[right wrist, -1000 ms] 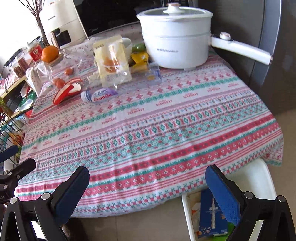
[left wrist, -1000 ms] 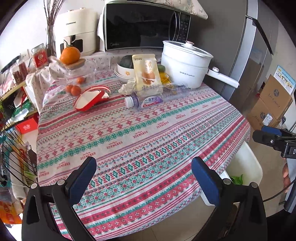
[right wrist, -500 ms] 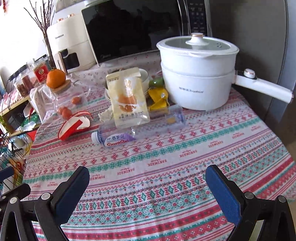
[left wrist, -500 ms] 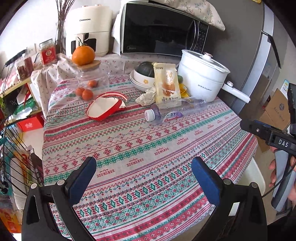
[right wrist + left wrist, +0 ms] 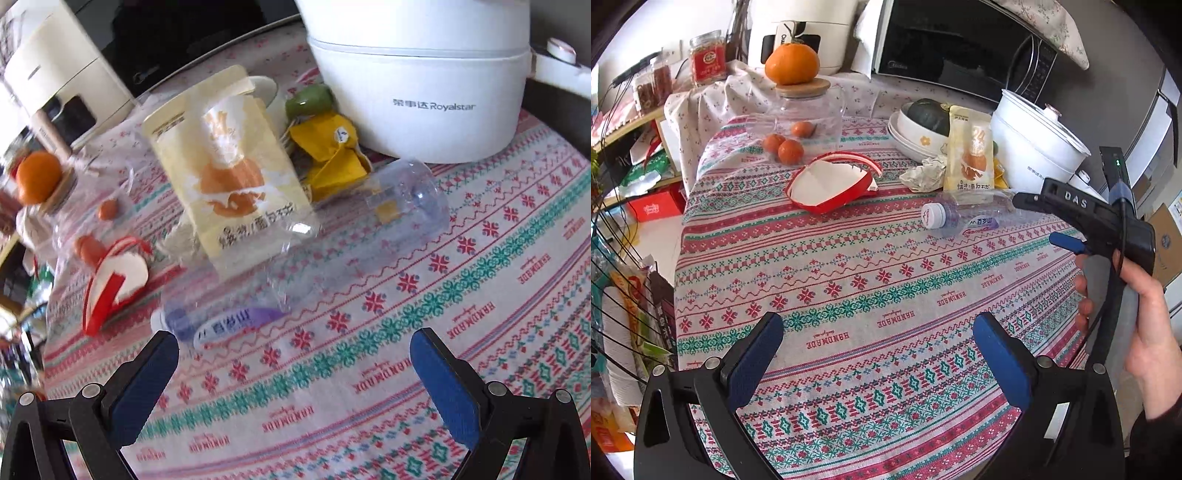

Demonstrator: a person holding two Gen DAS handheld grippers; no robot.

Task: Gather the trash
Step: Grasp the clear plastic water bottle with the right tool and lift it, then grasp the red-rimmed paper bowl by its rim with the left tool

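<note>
While both grippers gape wide w/ nothing held, right gripper [image 5: 293, 373] hovers near clear plastic bottle [image 5: 295, 258], frame centre; left gripper [image 5: 877, 354] sits lower centre.

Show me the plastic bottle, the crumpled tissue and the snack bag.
plastic bottle [image 5: 332, 254]: right wrist view, on its clear body.
crumpled tissue [image 5: 923, 174]: left wrist view, on the middle of the wad.
snack bag [image 5: 229, 184]: right wrist view, on its printed front.

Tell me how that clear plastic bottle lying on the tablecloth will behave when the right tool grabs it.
The bottle looks empty, so it is probably very light. Its thin clear wall may buckle and crackle under the squeeze. Lying on its side on the table, it could roll away if the right tool nudges it first.
</note>
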